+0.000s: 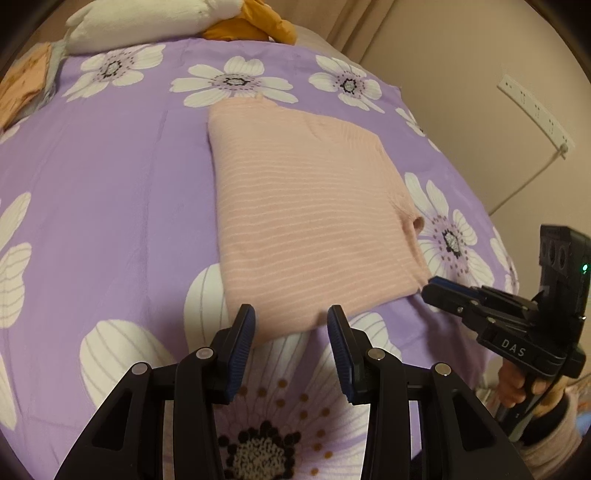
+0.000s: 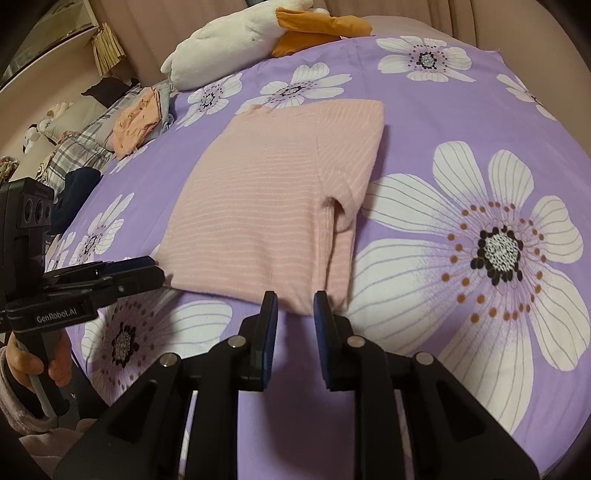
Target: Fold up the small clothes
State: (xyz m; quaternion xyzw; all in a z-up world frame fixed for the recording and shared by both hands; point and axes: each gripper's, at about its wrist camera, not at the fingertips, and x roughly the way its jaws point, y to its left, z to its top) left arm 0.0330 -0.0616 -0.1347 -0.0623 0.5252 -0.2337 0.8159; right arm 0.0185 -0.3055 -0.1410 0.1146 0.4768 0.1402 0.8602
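Note:
A pink striped garment lies folded into a flat rectangle on the purple flowered sheet. One short sleeve pokes out on its right side. My left gripper hovers over the garment's near left corner, jaws apart, pinching nothing. In the right wrist view the left gripper is seen side-on beside that corner. My right gripper stands at the near right edge with a narrow gap between its pads and no cloth caught. In the left wrist view the right gripper has its tip against the near right corner.
A white plush toy with orange parts lies at the far end of the bed. A pile of other clothes sits at the far left. A white power strip hangs on the wall beyond the bed's right edge.

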